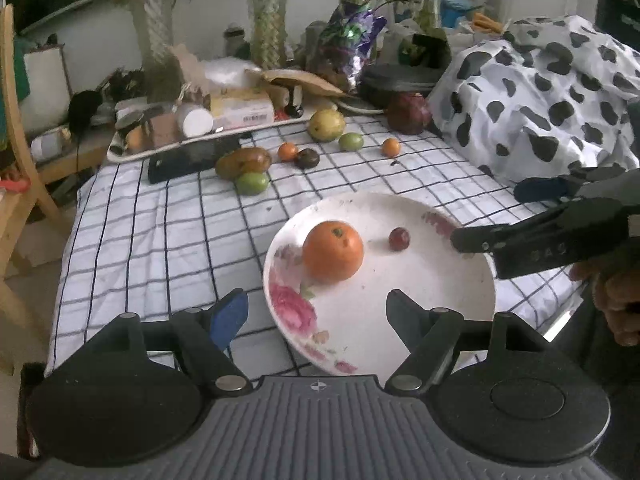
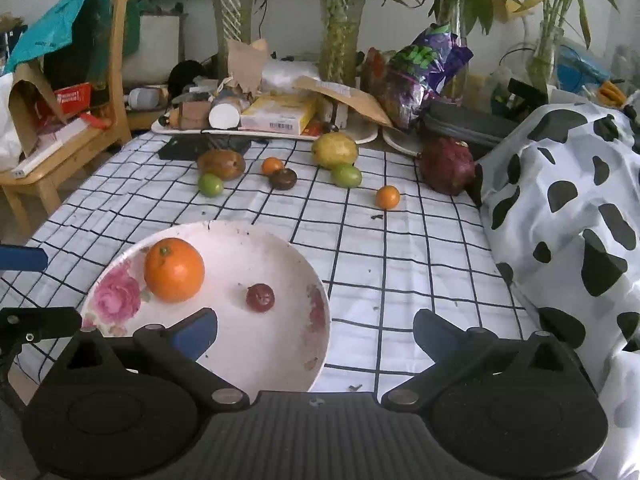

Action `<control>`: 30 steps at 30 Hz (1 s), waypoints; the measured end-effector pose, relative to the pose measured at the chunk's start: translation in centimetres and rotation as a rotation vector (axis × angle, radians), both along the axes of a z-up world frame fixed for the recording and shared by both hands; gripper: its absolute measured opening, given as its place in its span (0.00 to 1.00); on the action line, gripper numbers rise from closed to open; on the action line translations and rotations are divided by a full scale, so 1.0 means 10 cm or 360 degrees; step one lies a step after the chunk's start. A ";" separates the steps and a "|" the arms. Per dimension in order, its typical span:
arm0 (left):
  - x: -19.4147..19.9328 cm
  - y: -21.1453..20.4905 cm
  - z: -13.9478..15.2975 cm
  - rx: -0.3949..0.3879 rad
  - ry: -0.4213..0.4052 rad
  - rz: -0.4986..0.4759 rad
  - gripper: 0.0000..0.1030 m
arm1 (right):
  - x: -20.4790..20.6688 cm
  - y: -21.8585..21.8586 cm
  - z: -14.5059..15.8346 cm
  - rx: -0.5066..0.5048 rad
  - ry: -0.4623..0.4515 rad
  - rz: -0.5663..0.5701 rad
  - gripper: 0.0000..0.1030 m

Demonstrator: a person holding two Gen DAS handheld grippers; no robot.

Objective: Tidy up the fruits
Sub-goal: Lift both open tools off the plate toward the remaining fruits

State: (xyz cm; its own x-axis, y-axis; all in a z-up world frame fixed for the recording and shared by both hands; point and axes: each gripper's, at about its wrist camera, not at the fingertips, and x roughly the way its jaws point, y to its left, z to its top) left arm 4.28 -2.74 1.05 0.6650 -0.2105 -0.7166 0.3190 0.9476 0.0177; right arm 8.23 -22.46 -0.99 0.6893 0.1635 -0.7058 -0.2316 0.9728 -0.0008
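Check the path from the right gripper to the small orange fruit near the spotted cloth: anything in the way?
Nothing visible. The right gripper is open and empty, and only bare checked tablecloth lies between it and the small orange fruit. The plate sits to its left.

No readable text — only blurs.

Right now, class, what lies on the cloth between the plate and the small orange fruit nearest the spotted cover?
In the right wrist view, only bare checked cloth with a few dark specks lies between the plate and the small orange fruit.
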 end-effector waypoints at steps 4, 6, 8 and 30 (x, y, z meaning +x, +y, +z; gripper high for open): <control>0.00 -0.09 0.05 0.0047 -0.0036 -0.0061 0.73 | 0.00 -0.04 -0.01 -0.0009 0.0001 -0.0021 1.00; 0.00 -0.11 0.04 0.0047 -0.0057 -0.0074 0.73 | -0.01 -0.07 -0.01 -0.0001 -0.0002 -0.0026 1.00; 0.00 -0.12 0.01 0.0066 -0.0072 -0.0052 0.73 | -0.02 -0.09 -0.01 -0.0010 -0.0003 -0.0031 1.00; 0.41 0.22 -0.15 -0.0097 -0.0208 0.0034 0.73 | 0.18 0.11 -0.01 -0.0172 -0.0148 0.0062 1.00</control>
